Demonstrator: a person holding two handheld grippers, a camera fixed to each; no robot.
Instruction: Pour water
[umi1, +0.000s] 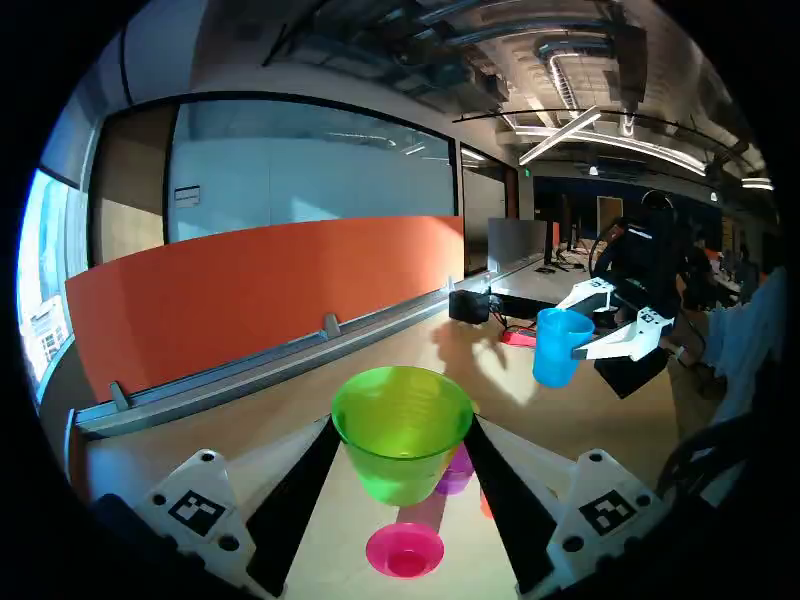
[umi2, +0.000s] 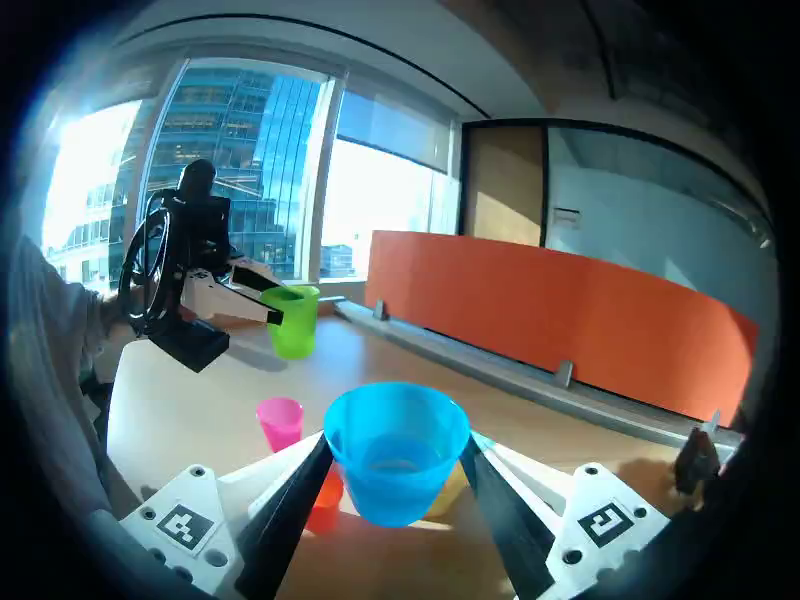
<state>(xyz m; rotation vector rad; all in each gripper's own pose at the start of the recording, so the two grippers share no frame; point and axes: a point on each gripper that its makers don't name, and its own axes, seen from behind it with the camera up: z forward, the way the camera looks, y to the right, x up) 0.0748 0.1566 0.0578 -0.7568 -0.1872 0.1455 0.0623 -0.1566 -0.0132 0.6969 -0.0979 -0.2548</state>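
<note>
My left gripper (umi1: 402, 430) is shut on a green cup (umi1: 400, 445), held upright above the wooden table (umi1: 560, 425). My right gripper (umi2: 395, 452) is shut on a blue cup (umi2: 395, 465), also upright; a faint ring inside it may be water. In the left gripper view the right gripper (umi1: 573, 328) holds the blue cup (umi1: 558, 350) further right. In the right gripper view the left gripper (umi2: 276, 300) holds the green cup (umi2: 293, 322) at the far left. The two cups are apart.
A pink cup (umi1: 405, 550) (umi2: 280, 420), a purple cup (umi1: 455, 478) and an orange cup (umi2: 325, 503) stand on the table below the held cups. An orange partition (umi1: 260, 290) with a metal rail runs along the table's far edge. A black box (umi1: 468, 305) sits further back.
</note>
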